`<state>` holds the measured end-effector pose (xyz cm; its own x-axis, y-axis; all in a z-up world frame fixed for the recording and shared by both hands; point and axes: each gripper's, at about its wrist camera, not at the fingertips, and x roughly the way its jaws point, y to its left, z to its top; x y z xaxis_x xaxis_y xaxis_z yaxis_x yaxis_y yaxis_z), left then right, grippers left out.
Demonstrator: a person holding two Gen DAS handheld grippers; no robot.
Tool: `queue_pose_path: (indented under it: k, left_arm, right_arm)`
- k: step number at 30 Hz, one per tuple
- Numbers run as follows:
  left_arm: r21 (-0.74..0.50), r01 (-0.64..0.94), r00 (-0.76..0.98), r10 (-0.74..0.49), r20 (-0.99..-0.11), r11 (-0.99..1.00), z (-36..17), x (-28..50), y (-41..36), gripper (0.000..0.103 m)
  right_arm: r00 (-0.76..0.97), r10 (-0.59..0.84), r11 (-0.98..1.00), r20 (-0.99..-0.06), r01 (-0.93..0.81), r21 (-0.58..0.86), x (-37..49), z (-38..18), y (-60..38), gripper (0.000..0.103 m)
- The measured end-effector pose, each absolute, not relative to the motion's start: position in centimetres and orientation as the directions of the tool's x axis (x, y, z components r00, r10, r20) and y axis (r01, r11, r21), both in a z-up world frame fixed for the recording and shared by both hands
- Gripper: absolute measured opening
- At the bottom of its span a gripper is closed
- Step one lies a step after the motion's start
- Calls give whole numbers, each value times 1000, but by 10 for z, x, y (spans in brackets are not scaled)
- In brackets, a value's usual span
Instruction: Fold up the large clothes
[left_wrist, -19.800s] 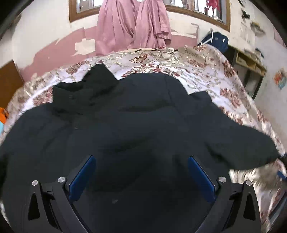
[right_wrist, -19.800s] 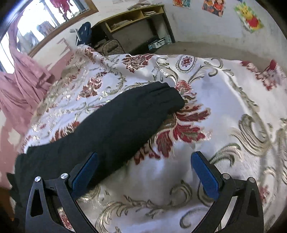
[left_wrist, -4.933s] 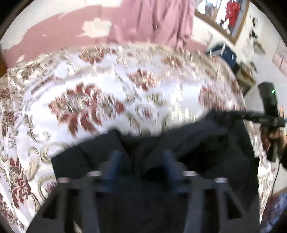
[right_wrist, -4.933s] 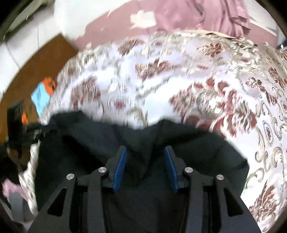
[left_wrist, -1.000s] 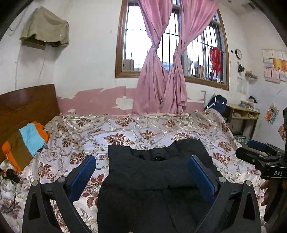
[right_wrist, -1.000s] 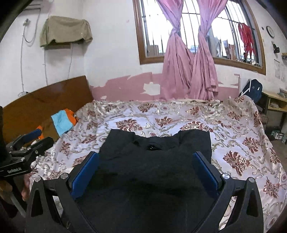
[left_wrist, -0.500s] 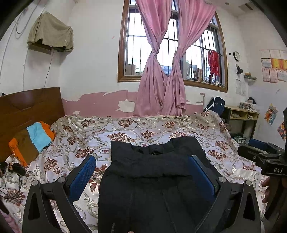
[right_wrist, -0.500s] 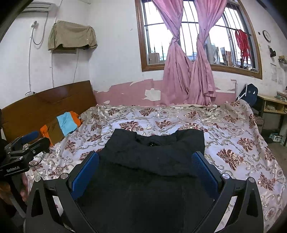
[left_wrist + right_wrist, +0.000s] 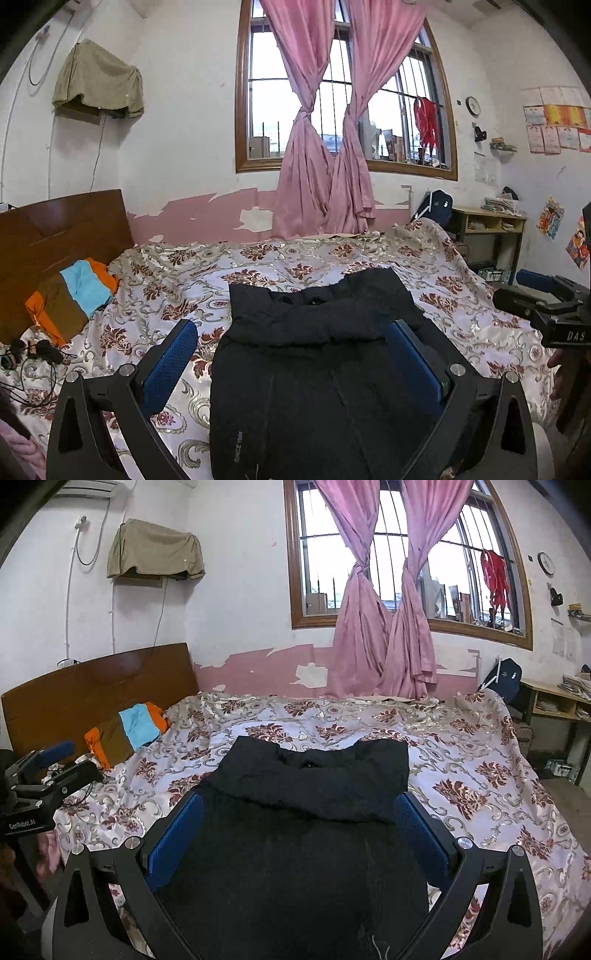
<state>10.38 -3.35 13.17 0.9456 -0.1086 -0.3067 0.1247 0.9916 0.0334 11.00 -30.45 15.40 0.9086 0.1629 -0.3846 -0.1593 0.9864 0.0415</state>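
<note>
The black jacket (image 9: 317, 362) lies folded into a compact rectangle at the near edge of the bed (image 9: 461, 317), collar end toward the window. The left gripper (image 9: 291, 365) hovers above it with fingers spread wide, gripping nothing; the right gripper (image 9: 299, 834) likewise hangs open and empty over the same bundle. The fold looks done, or nearly so (the near hem is cut off by the frame, so I can't be sure). The risk: the top flap is puffy and could spring open, or the bundle could slide off the slick bedspread's near edge.
</note>
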Motion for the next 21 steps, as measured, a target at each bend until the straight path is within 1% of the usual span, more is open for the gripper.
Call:
queue_pose_path:
  k: [8,13,21]
  left_arm:
    - [-7,115,937,-111,-331,993,111,87,-33,103]
    - [-10,124,933,-120,-338,992,101,87,-30,103]
    - [-19,121,922,-119,-368,993,74,84,-31,103]
  right_arm:
    - [912,161,986,-377,-165,22,88,143,-297,101]
    - [920,124,989,-371,-146,-32,83,134,-291,101]
    - [904,76,990,-420,-117,-72,75,107,-293,101]
